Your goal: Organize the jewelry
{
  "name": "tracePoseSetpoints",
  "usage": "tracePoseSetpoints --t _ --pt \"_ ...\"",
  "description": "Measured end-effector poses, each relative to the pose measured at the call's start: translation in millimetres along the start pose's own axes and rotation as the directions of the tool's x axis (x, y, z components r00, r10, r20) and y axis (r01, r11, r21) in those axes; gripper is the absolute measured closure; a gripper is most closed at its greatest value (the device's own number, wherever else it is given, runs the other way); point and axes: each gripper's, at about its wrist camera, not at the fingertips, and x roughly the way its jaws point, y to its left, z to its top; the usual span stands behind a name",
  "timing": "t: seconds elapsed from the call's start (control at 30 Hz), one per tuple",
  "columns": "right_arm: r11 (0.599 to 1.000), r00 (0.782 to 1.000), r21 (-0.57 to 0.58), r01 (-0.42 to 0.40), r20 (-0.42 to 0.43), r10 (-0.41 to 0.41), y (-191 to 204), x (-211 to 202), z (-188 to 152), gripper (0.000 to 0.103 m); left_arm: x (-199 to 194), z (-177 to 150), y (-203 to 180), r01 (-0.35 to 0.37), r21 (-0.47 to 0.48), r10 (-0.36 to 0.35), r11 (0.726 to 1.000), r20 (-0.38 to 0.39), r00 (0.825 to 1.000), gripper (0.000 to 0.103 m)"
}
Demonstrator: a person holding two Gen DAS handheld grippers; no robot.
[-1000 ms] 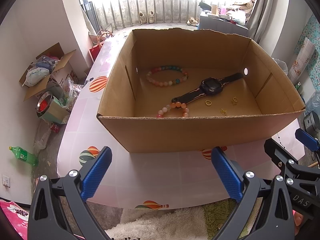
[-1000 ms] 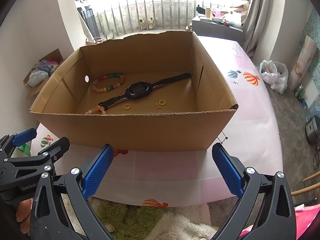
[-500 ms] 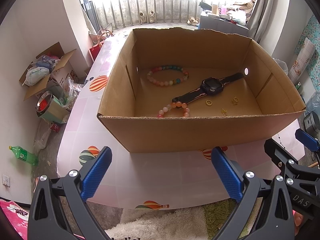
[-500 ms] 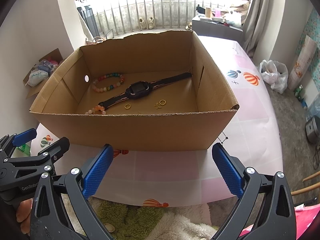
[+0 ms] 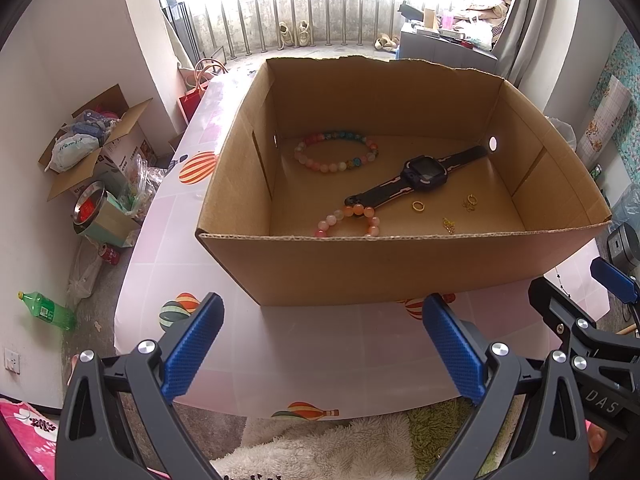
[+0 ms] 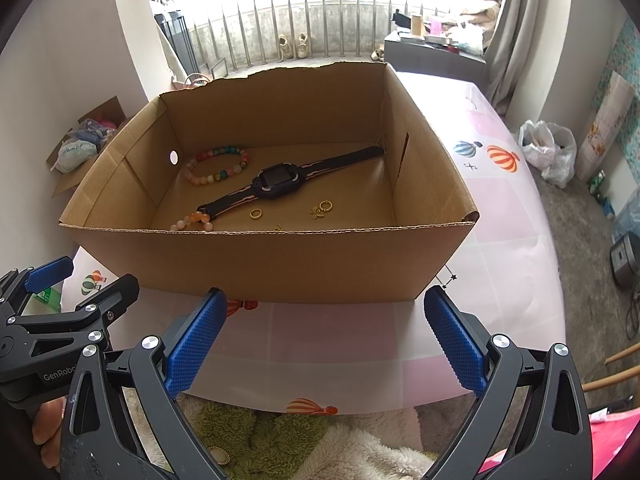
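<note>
Both claws wait released, short of the open brown cardboard box (image 5: 400,268) of jewelry.

Left wrist view: the left gripper (image 5: 322,350), blue pads spread wide and empty at the bottom of the frame, hangs over the pink balloon-print tablecloth (image 5: 320,344). At centre, the box floor holds a multicoloured bead bracelet (image 5: 336,154), a black smartwatch with pink-edged strap (image 5: 422,178), a peach bead bracelet (image 5: 352,218) partly hidden by the near wall, a small gold ring (image 5: 418,205) and gold earrings (image 5: 470,201), all lying loose, probably gathered for sorting.

Right wrist view: the right gripper (image 6: 326,342) is likewise released and empty at bottom centre; the same pieces sit mid-frame inside the box.
</note>
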Motion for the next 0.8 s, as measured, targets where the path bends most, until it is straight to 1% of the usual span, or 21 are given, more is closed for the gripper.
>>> tracePoseSetpoints --t 0.8 --pt "1.0 1.0 0.002 -0.003 -0.004 0.003 -0.7 1.0 -0.7 0.008 0.1 0.0 0.4 -0.001 0.0 0.001 1.0 -0.001 1.0 0.006"
